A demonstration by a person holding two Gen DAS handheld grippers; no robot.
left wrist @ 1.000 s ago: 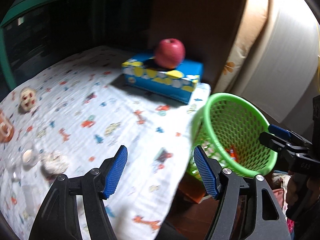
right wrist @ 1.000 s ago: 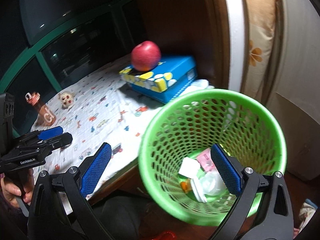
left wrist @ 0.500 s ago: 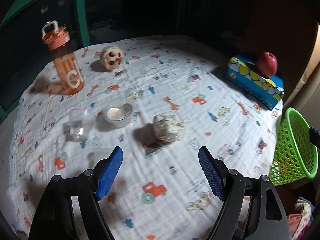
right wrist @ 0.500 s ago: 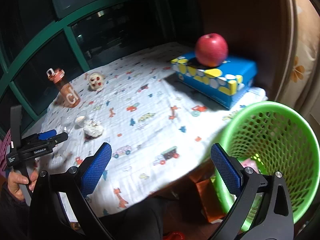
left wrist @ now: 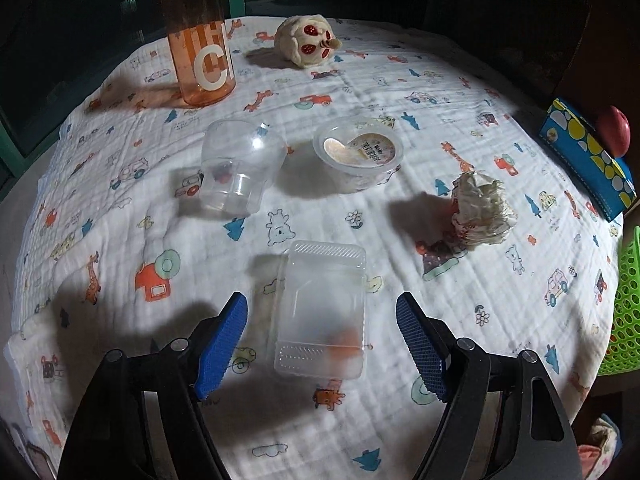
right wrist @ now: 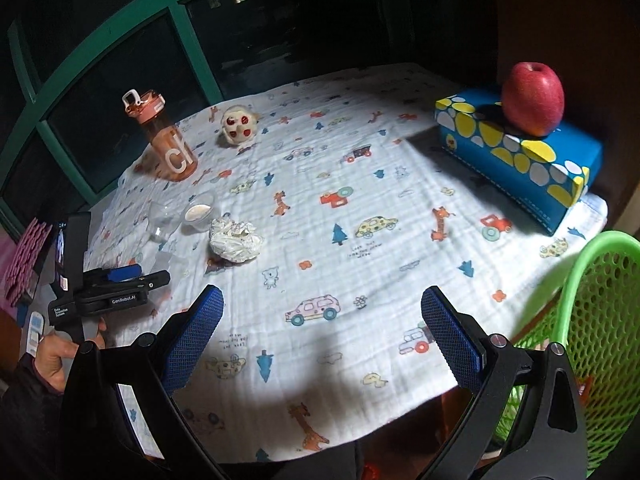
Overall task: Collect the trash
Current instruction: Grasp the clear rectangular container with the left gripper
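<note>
Left wrist view: the left gripper hangs with jaws apart, lately widened, over a clear plastic tray that lies between the pads untouched. Beyond sit a clear cup, a sauce tub and crumpled paper.

Right wrist view: the right gripper gapes empty above the tablecloth; the green basket stands at the table's right edge
</note>
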